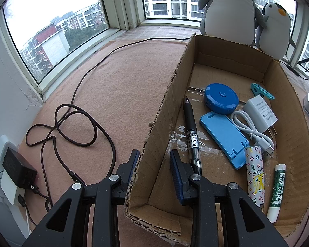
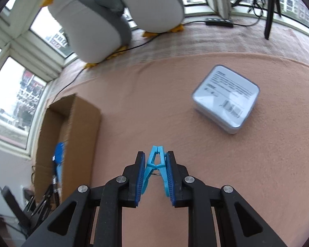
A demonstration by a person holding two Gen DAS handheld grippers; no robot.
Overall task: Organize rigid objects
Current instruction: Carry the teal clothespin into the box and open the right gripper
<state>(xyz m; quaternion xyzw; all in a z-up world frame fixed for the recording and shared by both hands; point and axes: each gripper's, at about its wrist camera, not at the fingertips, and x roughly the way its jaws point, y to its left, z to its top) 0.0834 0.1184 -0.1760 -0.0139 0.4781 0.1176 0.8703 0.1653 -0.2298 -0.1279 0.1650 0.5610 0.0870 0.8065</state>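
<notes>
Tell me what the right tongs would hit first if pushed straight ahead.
The right tongs, shut on the blue clothespin, point over bare pink blanket. Nothing stands directly ahead; the grey box sits off right, though depth is unclear.

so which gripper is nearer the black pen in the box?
Left. The left gripper straddles the cardboard box wall, one finger beside the black pen. The right gripper is outside the box over the cloth, shut on a blue clothespin.
</notes>
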